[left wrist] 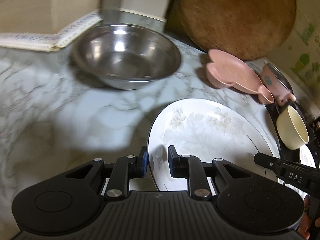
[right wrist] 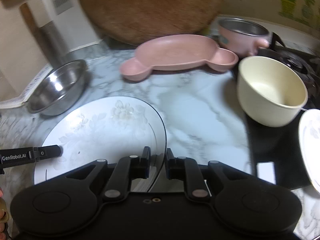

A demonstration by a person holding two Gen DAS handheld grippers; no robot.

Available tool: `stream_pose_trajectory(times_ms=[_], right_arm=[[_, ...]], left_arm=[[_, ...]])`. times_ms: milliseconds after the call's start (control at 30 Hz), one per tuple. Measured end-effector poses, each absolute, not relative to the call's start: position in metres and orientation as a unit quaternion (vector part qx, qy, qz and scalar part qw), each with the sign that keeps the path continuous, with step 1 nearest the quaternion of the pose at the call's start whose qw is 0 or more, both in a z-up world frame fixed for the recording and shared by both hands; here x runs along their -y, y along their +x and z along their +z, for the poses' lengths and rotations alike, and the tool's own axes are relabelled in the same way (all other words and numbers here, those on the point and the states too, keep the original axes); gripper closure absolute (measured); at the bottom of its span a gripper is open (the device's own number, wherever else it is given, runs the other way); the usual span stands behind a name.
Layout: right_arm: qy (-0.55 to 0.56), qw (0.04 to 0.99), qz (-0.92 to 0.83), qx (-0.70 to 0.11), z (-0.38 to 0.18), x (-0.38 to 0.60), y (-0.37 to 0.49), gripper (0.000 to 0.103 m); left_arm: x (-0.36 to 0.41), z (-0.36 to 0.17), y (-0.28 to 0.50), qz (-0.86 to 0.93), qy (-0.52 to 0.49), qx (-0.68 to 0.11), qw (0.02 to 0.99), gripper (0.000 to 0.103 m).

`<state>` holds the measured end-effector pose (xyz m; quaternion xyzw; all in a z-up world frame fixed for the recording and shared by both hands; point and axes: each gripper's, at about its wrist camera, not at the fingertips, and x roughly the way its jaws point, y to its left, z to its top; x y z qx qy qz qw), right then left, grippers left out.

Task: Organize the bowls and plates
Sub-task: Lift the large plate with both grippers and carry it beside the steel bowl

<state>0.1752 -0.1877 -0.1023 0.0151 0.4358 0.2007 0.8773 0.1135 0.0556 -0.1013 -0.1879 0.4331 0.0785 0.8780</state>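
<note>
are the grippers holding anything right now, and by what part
Both hold the white floral plate by its rim: the left gripper straddles the left edge, the right gripper the right edge. Whether the pads are fully clamped cannot be told.

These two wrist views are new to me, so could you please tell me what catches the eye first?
The floral white plate dominates the foreground, with the left gripper straddling one edge and the right gripper the opposite edge. Behind it, a steel bowl sits on the marble counter, and a pink bear-shaped dish lies before a round wooden board.
</note>
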Motion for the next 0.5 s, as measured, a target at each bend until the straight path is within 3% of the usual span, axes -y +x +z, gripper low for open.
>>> stream_pose_trajectory(times_ms=[500], right_arm=[[-0.018, 0.852, 0.301, -0.428, -0.099, 0.092, 0.149, 0.088]], left_arm=[[-0.141, -0.095, 0.045, 0.179, -0.219, -0.407, 0.868, 0.083]])
